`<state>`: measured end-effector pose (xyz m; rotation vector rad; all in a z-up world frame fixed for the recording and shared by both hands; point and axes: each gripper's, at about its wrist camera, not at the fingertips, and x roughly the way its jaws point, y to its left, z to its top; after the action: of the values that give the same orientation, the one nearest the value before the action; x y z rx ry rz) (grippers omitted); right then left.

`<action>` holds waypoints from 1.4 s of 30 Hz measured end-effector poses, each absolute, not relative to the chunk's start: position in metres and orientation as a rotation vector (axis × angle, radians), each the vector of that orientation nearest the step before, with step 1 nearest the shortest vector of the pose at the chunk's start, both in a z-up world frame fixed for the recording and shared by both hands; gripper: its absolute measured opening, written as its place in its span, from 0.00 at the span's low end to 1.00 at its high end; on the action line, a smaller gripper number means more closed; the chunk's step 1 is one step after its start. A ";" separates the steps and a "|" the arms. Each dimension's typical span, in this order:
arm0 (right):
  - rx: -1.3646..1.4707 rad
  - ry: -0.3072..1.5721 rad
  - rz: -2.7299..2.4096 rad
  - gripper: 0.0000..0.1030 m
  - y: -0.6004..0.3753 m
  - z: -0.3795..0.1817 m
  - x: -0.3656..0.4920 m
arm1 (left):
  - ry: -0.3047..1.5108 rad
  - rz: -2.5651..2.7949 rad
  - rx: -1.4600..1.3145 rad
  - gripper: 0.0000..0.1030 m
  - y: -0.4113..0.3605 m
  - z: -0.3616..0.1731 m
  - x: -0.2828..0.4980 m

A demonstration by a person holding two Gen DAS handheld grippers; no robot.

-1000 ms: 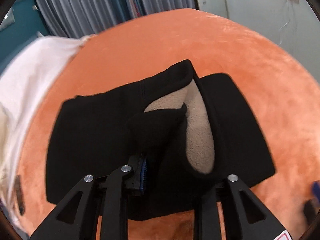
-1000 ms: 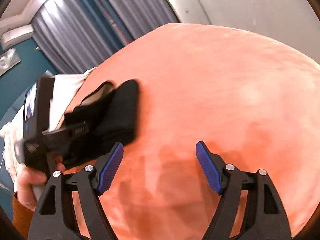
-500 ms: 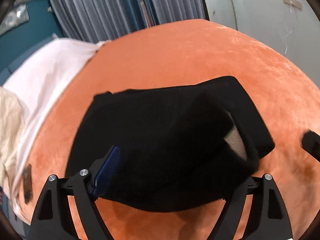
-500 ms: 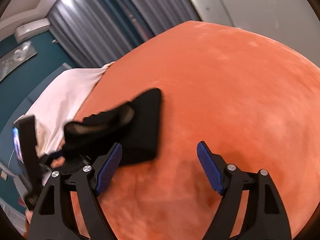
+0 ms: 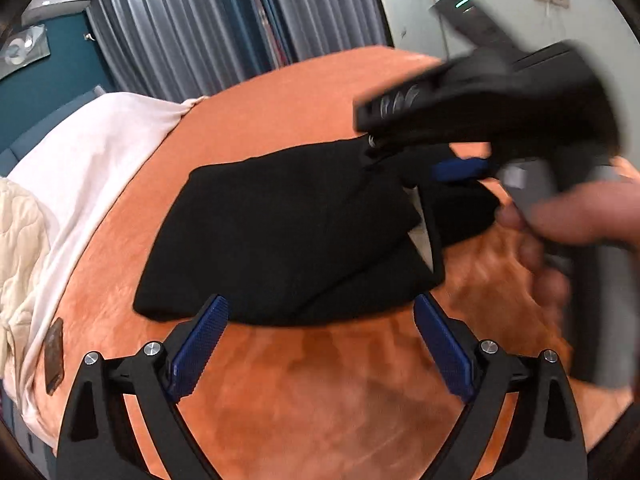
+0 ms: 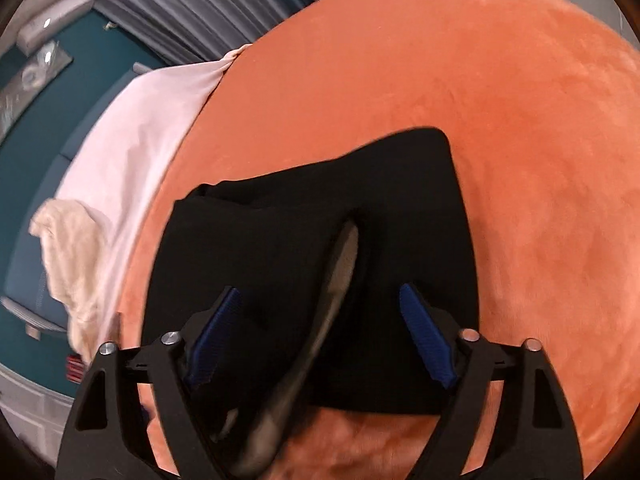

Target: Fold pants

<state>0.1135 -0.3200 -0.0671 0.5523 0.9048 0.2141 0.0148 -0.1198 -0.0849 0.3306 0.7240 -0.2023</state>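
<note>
Black pants [image 5: 288, 232] lying folded into a compact bundle on an orange velvety cover [image 5: 320, 392], one pale fleecy strip of lining showing along a raised fold. Beside the cover, on the left, a pale pink sheet [image 5: 92, 152] and a cream quilt [image 5: 20, 240]; grey curtains [image 5: 192, 28] behind.

Left gripper [image 5: 318, 344] hovering just short of the bundle's near edge, jaws opening wide with nothing between them, only bare orange cover beneath. Pulled back, apparently to leave the finished fold undisturbed.

Right gripper [image 6: 320, 336] reaching over the pants from the other side, jaws closing, a raised ridge of black cloth with its pale lining standing between the blue pads [image 6: 426, 332]. Pads not yet pressing on the cloth. Likely aimed there to pinch the loose, gaping fold and lay it flat.

In the left view, the same right gripper blurred above the bundle's far corner, a hand [image 5: 568, 224] wrapped round its handle.

Fold mostly done, by the look of it; tidying of the open edge left.
</note>
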 end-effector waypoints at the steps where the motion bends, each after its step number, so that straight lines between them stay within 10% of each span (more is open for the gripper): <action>1: 0.521 0.901 0.222 0.07 -0.315 -0.065 0.114 | 0.717 -0.207 0.316 0.89 -0.112 -0.082 0.010; 9: 0.351 0.697 0.164 0.07 -0.321 0.027 0.123 | 0.657 -0.086 0.208 0.89 -0.031 -0.049 0.018; 13: 0.387 0.975 0.036 0.22 -0.350 -0.053 0.164 | 0.753 -0.043 0.121 0.89 0.003 -0.060 0.052; 15: 0.543 0.866 0.070 0.25 -0.367 -0.056 0.135 | 0.789 -0.032 0.069 0.89 0.023 -0.065 0.065; 18: 0.626 0.795 0.054 0.55 -0.381 -0.054 0.090 | 0.844 -0.048 -0.047 0.89 0.056 -0.070 0.090; 23: 0.785 0.820 0.130 0.59 -0.390 -0.078 0.053 | 0.955 -0.159 -0.384 0.89 0.088 -0.098 0.145; 30: 0.853 0.841 0.165 0.91 -0.377 -0.091 0.066 | 1.066 -0.168 -0.396 0.94 0.054 -0.136 0.192; 32: 0.866 0.826 0.214 0.76 -0.368 -0.093 0.069 | 1.076 -0.178 -0.380 0.86 0.044 -0.136 0.198; 33: 0.856 0.834 0.233 0.46 -0.361 -0.095 0.076 | 1.084 -0.213 -0.400 0.53 0.042 -0.135 0.202; 34: 0.818 0.862 0.206 0.33 -0.353 -0.097 0.084 | 1.116 -0.265 -0.453 0.45 0.041 -0.132 0.204; 36: 0.815 0.840 0.217 0.27 -0.354 -0.086 0.079 | 1.118 -0.275 -0.489 0.30 0.047 -0.118 0.203; 42: 0.780 0.792 0.328 0.26 -0.355 -0.045 0.022 | 1.123 -0.401 -0.439 0.29 0.057 -0.078 0.145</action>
<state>0.0217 -0.3554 -0.0448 0.7797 0.7918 0.3281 0.1450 0.0569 -0.0777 -0.4390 1.1228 -0.4010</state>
